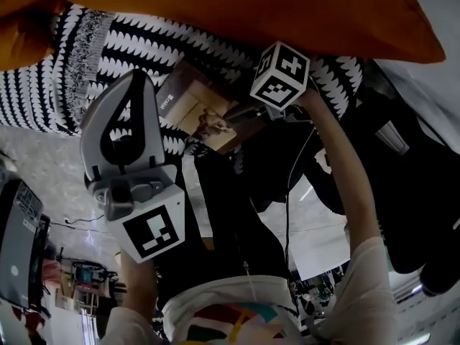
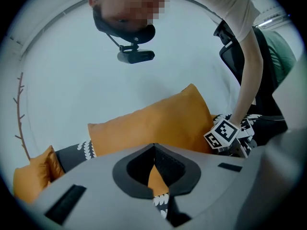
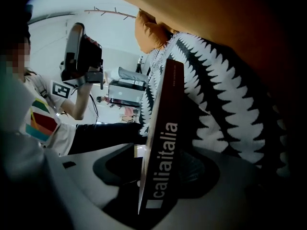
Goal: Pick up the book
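The book (image 1: 203, 111), a thin volume with a tan cover, is held at its right edge by my right gripper (image 1: 253, 110), just below that gripper's marker cube (image 1: 280, 73). In the right gripper view the book (image 3: 163, 128) stands edge-on between the jaws of my right gripper (image 3: 158, 186), its dark spine with white lettering facing the camera. It is lifted in front of a black-and-white patterned cushion (image 1: 86, 56). My left gripper (image 1: 135, 77) is raised to the left of the book, shut with nothing in it. The left gripper (image 2: 153, 150) points at the orange cushion.
A large orange cushion (image 1: 251, 6) lies behind the patterned one, and a smaller orange cushion (image 2: 33, 176) sits further left. The person's dark trousers (image 1: 237, 214) and a cable fill the middle. A dark device (image 1: 18, 243) is at the far left.
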`<state>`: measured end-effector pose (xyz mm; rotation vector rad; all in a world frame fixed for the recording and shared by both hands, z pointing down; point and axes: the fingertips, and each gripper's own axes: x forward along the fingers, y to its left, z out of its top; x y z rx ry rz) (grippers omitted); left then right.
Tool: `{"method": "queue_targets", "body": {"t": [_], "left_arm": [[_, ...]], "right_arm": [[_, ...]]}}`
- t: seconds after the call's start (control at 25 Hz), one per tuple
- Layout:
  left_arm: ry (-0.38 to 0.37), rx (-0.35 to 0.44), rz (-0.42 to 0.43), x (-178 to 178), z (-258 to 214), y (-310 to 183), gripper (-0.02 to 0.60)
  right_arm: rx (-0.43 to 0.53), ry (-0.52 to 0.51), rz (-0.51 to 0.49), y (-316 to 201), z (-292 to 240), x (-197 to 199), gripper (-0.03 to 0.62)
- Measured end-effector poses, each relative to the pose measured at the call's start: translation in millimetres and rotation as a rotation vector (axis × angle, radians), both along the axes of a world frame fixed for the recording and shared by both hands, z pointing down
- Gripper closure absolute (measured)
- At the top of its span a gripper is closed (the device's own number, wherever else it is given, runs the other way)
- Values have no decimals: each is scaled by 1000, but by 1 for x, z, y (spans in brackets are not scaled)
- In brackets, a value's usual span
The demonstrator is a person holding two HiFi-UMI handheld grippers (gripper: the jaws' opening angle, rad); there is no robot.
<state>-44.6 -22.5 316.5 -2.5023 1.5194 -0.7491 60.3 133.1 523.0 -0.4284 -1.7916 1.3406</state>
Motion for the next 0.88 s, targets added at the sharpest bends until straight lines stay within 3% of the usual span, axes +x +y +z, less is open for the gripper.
{"method": "queue_targets", "body": {"t": [0.12,0.28,0.44,0.56,0.88], "left_arm": [[9,-9,-9,-6,1,4,575],[24,-5,-12,-5,-1,8,575],[21,-3,-17,-5,-1,11,575],[18,5,-22,-8,-4,10,575],[8,-2,-26,-17,-2,21,575]], "right_arm": [[14,-2,11,2,-11,-6,315],[134,-21,-1,5,-31,-10,315],[53,-118,51,30,-68,-42,326],[109,-48,2,49,-70,-63,326],[289,84,-115,64,-69,-63,327]]}}
